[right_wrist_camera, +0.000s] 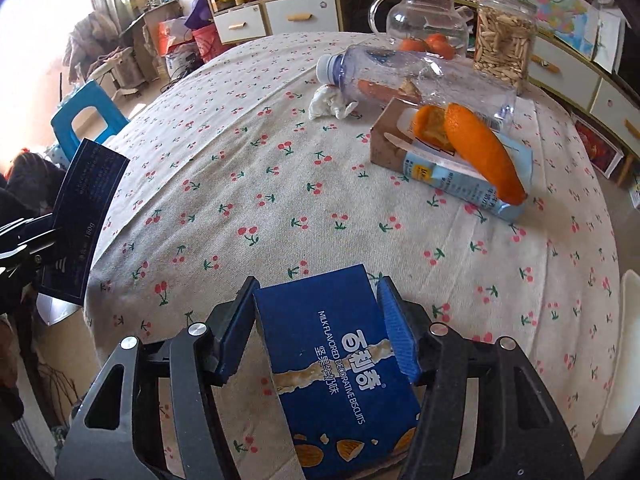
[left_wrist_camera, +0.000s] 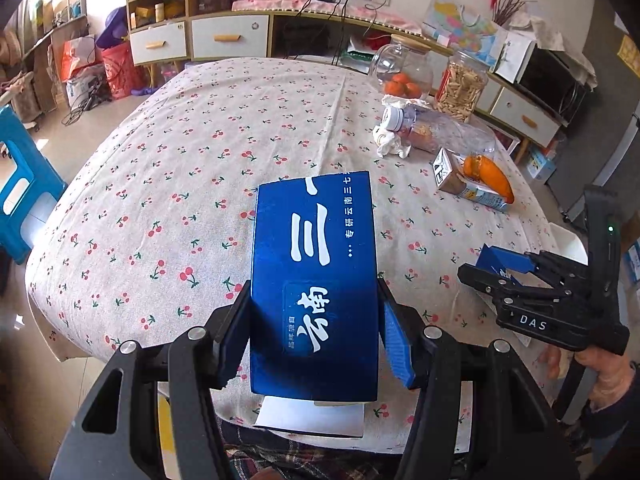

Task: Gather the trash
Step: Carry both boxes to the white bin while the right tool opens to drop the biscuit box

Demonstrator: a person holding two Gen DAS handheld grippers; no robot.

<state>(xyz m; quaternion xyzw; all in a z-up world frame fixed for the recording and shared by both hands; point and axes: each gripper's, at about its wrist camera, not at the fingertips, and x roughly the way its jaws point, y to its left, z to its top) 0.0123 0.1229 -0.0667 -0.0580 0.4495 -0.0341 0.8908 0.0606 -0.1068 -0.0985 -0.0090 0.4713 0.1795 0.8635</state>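
Note:
My left gripper (left_wrist_camera: 314, 312) is shut on a tall dark blue box (left_wrist_camera: 314, 272) with white Chinese characters, held over the near table edge. My right gripper (right_wrist_camera: 316, 316) is shut on a blue biscuit box (right_wrist_camera: 336, 368); it also shows in the left wrist view (left_wrist_camera: 504, 264). The left-hand box also shows in the right wrist view (right_wrist_camera: 86, 216), at the left edge. On the cherry-print tablecloth (right_wrist_camera: 240, 160) lie a crumpled tissue (right_wrist_camera: 328, 102), a clear plastic bottle (right_wrist_camera: 420, 76) on its side, and a milk carton (right_wrist_camera: 452, 168) with orange peel (right_wrist_camera: 480, 152) on it.
A glass pitcher with oranges (right_wrist_camera: 428, 24) and a jar of seeds (right_wrist_camera: 504, 36) stand at the table's far side. A blue plastic stool (right_wrist_camera: 86, 124) stands left of the table. Cabinets with drawers (left_wrist_camera: 228, 36) line the back wall.

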